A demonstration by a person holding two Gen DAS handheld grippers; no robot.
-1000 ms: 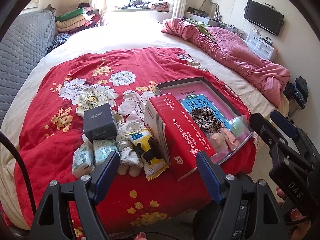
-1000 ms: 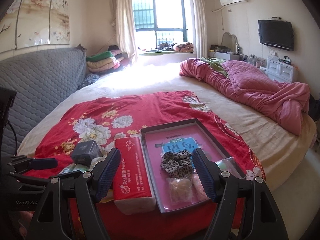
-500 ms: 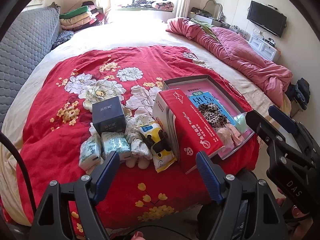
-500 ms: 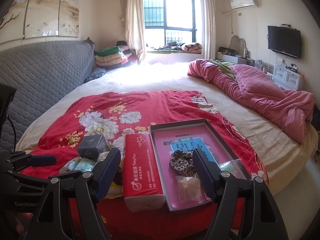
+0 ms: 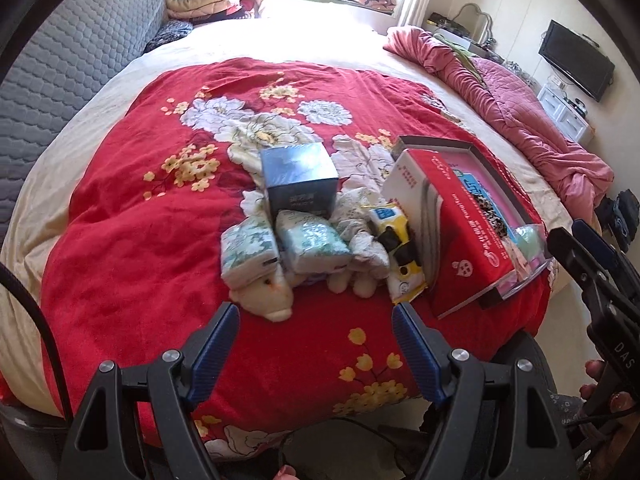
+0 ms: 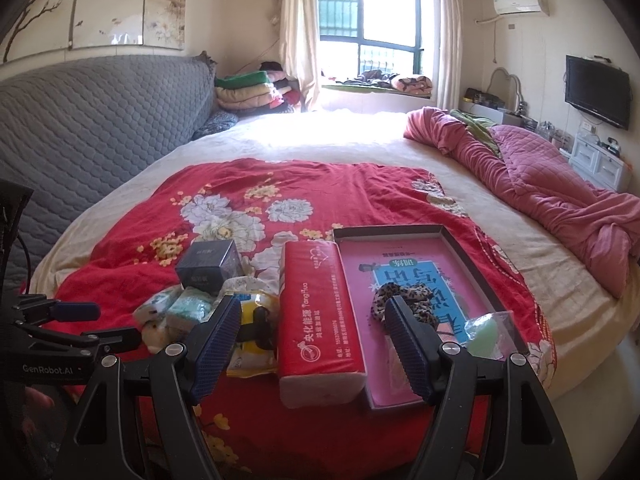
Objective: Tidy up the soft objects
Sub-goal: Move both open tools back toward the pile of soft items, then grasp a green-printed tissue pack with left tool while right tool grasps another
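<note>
Both grippers spread wide and holding nothing, above the near edge of the red floral blanket [image 5: 120, 240].

The left gripper [image 5: 316, 354] hangs with fingers apart just short of a cream plush toy [image 5: 266, 294] lying under two small tissue packs [image 5: 280, 246]; behind them stand a dark blue box [image 5: 300, 184] and a yellow wipes pack [image 5: 400, 256]. The right gripper [image 6: 314, 346] frames a red tissue pack [image 6: 320, 320], whose long axis runs from the near edge toward the window, touching the left wall of a shallow dark tray [image 6: 460, 256]. The tray holds a pink book, a leopard scrunchie [image 6: 404, 300] and a pale green item in clear wrap [image 6: 486, 334]. Since a second ago the left camera has swung leftward, so the pile now sits centred between its fingers, and the plush toy's head has come into sight.
</note>
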